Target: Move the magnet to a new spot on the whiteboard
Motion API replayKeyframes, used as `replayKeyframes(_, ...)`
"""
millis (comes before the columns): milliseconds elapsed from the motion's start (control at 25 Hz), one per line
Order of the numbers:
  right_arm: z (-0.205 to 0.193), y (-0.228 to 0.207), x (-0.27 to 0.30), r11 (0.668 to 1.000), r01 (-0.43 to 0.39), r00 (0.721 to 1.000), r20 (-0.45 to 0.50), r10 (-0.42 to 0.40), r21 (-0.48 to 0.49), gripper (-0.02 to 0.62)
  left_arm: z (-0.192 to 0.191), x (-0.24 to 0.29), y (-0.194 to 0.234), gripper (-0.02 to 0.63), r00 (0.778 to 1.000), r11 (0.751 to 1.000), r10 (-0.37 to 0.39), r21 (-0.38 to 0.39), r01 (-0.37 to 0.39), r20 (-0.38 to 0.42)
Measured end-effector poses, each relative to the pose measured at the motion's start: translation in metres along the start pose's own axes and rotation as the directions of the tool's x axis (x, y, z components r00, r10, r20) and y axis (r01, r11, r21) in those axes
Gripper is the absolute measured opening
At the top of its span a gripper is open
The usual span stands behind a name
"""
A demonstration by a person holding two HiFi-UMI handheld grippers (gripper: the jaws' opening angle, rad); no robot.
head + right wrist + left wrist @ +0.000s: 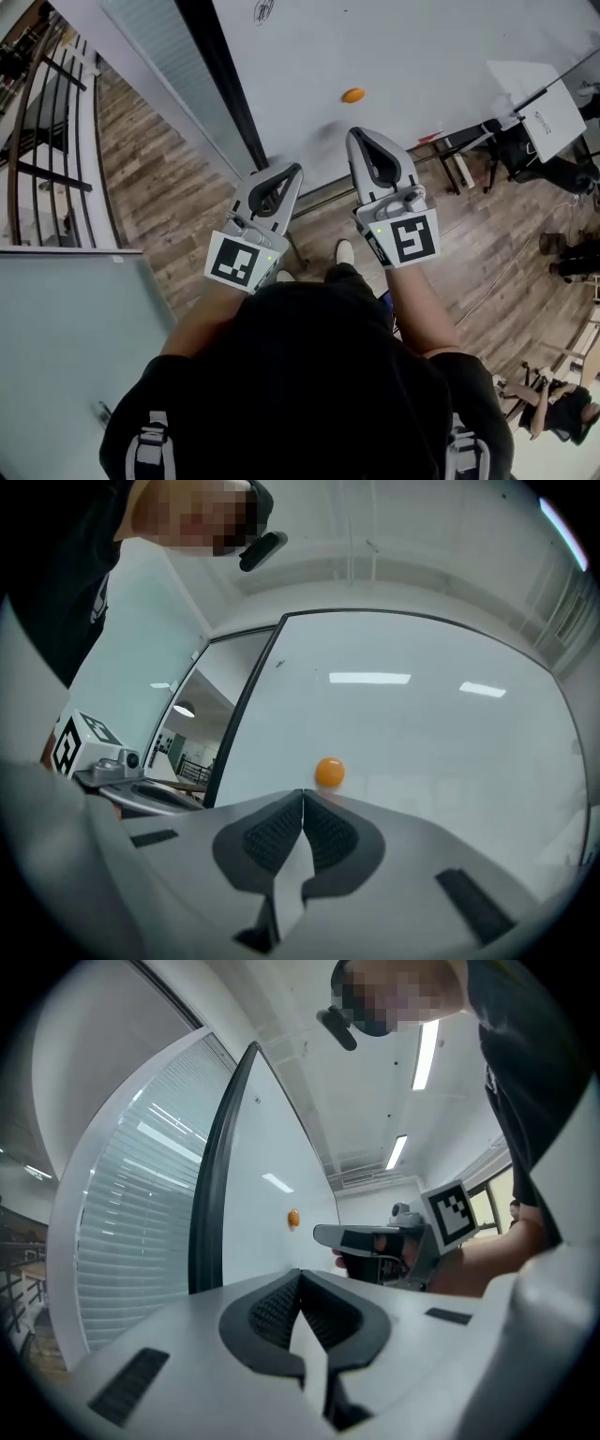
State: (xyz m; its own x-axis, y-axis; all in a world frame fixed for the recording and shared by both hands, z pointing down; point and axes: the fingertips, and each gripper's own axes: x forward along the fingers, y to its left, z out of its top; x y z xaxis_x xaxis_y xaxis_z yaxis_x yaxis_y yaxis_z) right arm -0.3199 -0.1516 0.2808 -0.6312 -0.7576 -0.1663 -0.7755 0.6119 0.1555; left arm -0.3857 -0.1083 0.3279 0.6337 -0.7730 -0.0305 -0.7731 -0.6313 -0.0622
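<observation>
A small round orange magnet (pixel 352 95) sticks to the whiteboard (pixel 422 56). In the right gripper view the magnet (pixel 329 772) sits just above and a little right of the tips of my right gripper (pixel 302 794), apart from them. My right gripper (pixel 355 136) is shut with nothing in it and points at the board below the magnet. My left gripper (pixel 293 172) is shut and empty, near the board's dark left frame (pixel 230 84). In the left gripper view the magnet (pixel 293 1217) shows far off on the whiteboard (pixel 258 1194), and the right gripper (pixel 323 1235) is in sight.
A glass wall with blinds (pixel 131 1213) stands left of the board. A railing (pixel 47 122) runs at the far left over wooden floor (pixel 159 187). Black chairs and a white table (pixel 553 117) stand at the right.
</observation>
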Motion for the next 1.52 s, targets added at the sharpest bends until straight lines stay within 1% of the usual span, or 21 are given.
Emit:
replayKeyframes(280, 0.014, -0.016, 0.002, 0.994, 0.113, 0.993, 0.028, -0.113, -0.009, -0.003, 0.013, 0.002, -0.004, 0.002, 0.997, 0.998, -0.069, 0.014, 0.068, 0.037)
replayKeyframes(480, 0.022, -0.021, 0.007, 0.990, 0.144, 0.989, 0.043, -0.143, -0.005, 0.023, 0.014, 0.005, -0.008, 0.002, 0.991, 0.992, -0.123, 0.022, 0.122, 0.051)
replayKeyframes(600, 0.023, -0.024, 0.008, 0.987, 0.160, 0.986, 0.043, -0.160, -0.004, 0.050, 0.015, 0.004, -0.010, 0.002, 0.988, 0.989, -0.144, 0.027, 0.143, 0.059)
replayKeyframes(840, 0.023, -0.023, 0.015, 0.989, 0.145, 0.989, 0.033, -0.145, -0.008, 0.100, 0.014, 0.007, -0.008, 0.002, 0.986, 0.987, -0.157, 0.022, 0.156, 0.057)
replayKeyframes(960, 0.022, -0.025, 0.019, 0.990, 0.142, 0.990, 0.024, -0.142, -0.009, 0.123, 0.013, 0.007, -0.007, 0.002, 0.987, 0.989, -0.151, 0.014, 0.150, 0.056)
replayKeyframes(1320, 0.019, -0.027, 0.027, 0.989, 0.145, 0.989, 0.017, -0.145, -0.014, 0.141, 0.006, 0.004, -0.005, 0.002, 0.991, 0.992, -0.126, -0.005, 0.126, 0.043)
replayKeyframes(1440, 0.019, -0.027, 0.028, 0.989, 0.149, 0.989, 0.023, -0.148, -0.023, 0.138, 0.005, 0.005, -0.006, 0.002, 0.992, 0.993, -0.118, -0.006, 0.118, 0.036)
replayKeyframes(1520, 0.019, -0.028, 0.028, 0.988, 0.155, 0.988, 0.026, -0.154, -0.025, 0.123, 0.006, 0.004, -0.004, 0.002, 0.993, 0.994, -0.111, -0.004, 0.112, 0.036)
